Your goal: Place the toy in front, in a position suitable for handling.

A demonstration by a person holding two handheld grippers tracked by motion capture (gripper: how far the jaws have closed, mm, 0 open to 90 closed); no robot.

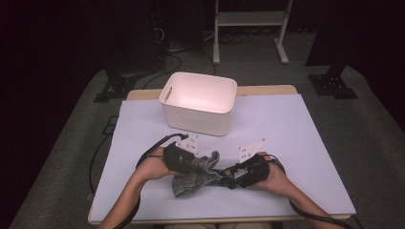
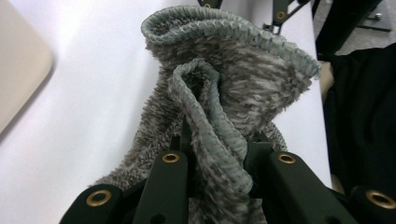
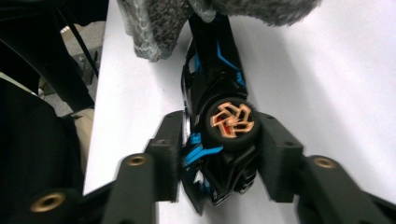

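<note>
Left gripper [image 2: 219, 163] pinches a fuzzy grey knitted cloth [image 2: 224, 93]; right gripper [image 3: 219, 154] clamps a black-and-blue toy car [image 3: 215, 93], whose wheel could apparently snag loops.

Black hand-held gripper [image 1: 191, 164] each hand, brass-ringed screw holes on jaws, grey triangular top plates, black trailing cables.

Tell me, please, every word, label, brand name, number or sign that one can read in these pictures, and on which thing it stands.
None: no readable text anywhere.
Toy car: blue stripes and an orange wheel hub, no lettering.
Grey cloth: no tag or label.
White bin: plain walls.
Grey plates on the grippers: only holes, no marks.
</note>
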